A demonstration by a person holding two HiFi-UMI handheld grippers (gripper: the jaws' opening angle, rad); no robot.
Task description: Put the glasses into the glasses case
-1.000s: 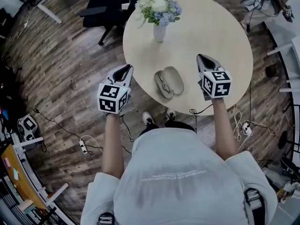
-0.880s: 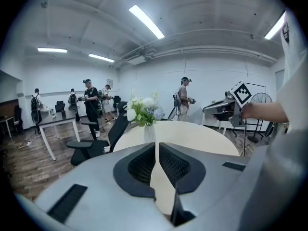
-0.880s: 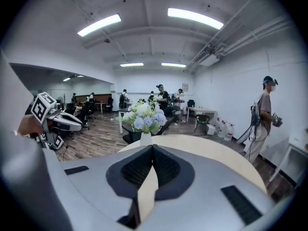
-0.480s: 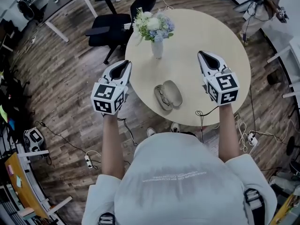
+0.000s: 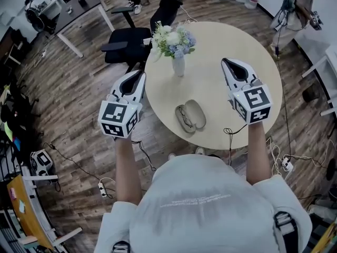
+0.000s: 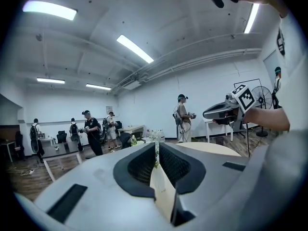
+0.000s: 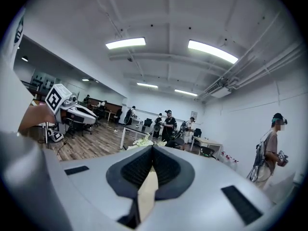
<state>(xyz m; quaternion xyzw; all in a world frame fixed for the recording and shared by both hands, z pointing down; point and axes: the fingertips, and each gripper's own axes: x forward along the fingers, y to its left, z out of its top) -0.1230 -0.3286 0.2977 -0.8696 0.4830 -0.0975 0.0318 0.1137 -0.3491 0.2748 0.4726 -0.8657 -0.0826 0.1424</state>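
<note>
glasses [image 5: 184, 117] sit in open glasses case [image 5: 197, 113] at table's [image 5: 237, 41] 6 o'clock, so left gripper [image 5: 139, 75], right gripper [image 5: 227, 62] hover clear, jaws closed, empty.

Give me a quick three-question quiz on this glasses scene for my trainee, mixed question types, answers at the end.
1. Where are the glasses? A in the open glasses case; B on the floor; C on a chair.
2. True or false: the glasses case is closed.
3. Fill in: the jaws of the left gripper and the right gripper are ___.
Key: 1 A; 2 false; 3 shut.
</note>
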